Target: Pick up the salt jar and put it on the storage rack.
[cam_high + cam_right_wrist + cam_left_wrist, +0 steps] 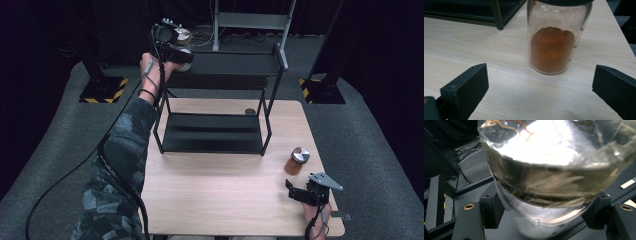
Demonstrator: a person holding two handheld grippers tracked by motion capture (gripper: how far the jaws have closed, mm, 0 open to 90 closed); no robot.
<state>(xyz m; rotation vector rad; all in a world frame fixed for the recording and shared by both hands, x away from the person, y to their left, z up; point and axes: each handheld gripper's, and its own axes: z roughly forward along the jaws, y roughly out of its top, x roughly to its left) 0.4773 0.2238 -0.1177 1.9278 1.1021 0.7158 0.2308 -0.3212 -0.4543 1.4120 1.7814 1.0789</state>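
item: spice jar (559,37), upright on the table (220,195), standing at 12 o'clock just ahead of the right claw (300,192), whose jaws are gaping empty. left claw (172,50) is gripping a clear jar (549,170) over the rack's top shelf (235,64).

The left gripper (544,220) clamps a clear jar (549,170) between its black jaws. Pale dried herbs lie inside the glass. Below it runs a dark shelf (439,195).

Glossy clear glass jar (554,177), matt black metal rack (215,132), smooth pale wood-grain table (225,190).
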